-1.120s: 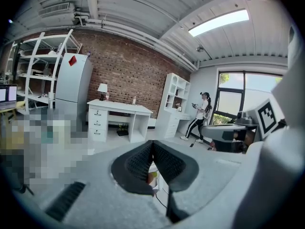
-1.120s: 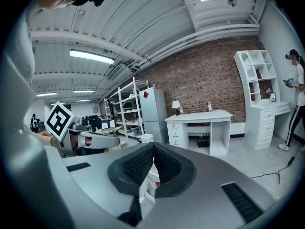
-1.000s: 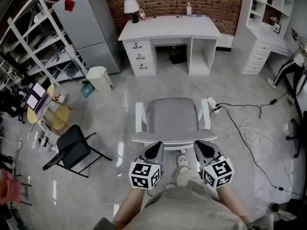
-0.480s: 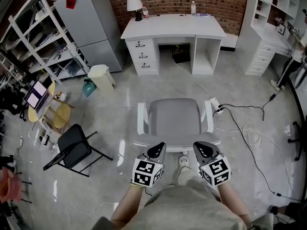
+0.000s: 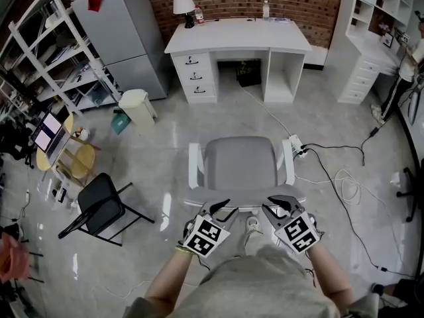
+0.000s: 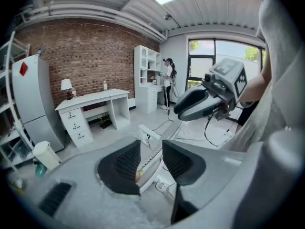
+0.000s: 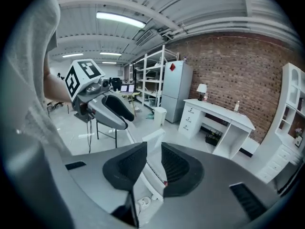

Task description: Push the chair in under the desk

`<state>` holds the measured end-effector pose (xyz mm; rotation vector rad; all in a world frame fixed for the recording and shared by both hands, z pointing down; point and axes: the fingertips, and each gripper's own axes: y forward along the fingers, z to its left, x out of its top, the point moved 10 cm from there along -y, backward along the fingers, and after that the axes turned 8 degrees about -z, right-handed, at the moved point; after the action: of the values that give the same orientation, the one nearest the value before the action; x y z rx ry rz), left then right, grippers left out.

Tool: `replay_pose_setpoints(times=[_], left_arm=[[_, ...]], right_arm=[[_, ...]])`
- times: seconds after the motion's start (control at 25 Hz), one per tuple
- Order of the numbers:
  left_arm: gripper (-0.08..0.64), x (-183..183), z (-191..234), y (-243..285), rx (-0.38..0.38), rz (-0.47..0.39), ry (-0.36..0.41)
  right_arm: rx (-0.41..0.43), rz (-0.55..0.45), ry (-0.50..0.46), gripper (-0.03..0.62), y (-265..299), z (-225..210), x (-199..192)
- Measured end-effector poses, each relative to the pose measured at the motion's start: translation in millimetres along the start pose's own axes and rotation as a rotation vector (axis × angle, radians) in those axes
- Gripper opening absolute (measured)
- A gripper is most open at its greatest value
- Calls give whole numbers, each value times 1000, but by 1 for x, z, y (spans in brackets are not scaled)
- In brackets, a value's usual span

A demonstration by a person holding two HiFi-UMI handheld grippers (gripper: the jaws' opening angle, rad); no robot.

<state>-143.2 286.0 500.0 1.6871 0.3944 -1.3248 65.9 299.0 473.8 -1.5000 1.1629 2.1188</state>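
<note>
Left claw (image 5: 224,209): released, jaws have just been opening and now stand apart. In the left gripper view the chair (image 6: 151,162) shows its white back rail in the gap of the left claw (image 6: 151,149), and the pads aren't pressing on it. Right claw (image 5: 279,206): also released, jaws just opened to a narrower gap. In the right gripper view the same rail sits in the gap (image 7: 153,154) with no clamp on it.

Both claws point forward and down at the rear edge of the backrest, the left near its left end and the right near its right end (marker cubes sit on the person's side).

The chair (image 5: 240,164) stands on the floor directly ahead of the claws, with its grey seat beyond the backrest and a white armrest on each side. Its back-to-front axis runs straight away from the claws toward the worktop (image 5: 238,37), roughly in line with the open kneehole. The chair is well apart from the worktop, not under it.

Further out:
- power strip (image 5: 295,146) with cables, ahead-right of the right claw
- black folding chair (image 5: 103,204), left of the left claw
- bin (image 5: 137,106) and fridge (image 5: 122,35), ahead-left
- lamp (image 5: 180,5), on the worktop
</note>
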Motion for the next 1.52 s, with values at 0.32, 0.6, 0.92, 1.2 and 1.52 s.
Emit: replay_pose_setpoints(times=[0.32, 0.6, 0.92, 1.2, 1.52], left_arm=[[172, -6, -7, 24, -123, 199, 375], [172, -14, -4, 37, -183, 293, 523], [170, -26, 1, 49, -233, 380, 618], [155, -34, 8, 61, -242, 461, 695], [123, -43, 16, 74, -263, 516, 699]], right_arm=[[150, 158, -230, 109, 18, 0, -3], [245, 251, -340, 109, 30, 4, -12], [305, 351, -451, 109, 48, 4, -26], [358, 417, -523, 109, 67, 4, -37], [363, 457, -539, 94, 83, 2, -49]])
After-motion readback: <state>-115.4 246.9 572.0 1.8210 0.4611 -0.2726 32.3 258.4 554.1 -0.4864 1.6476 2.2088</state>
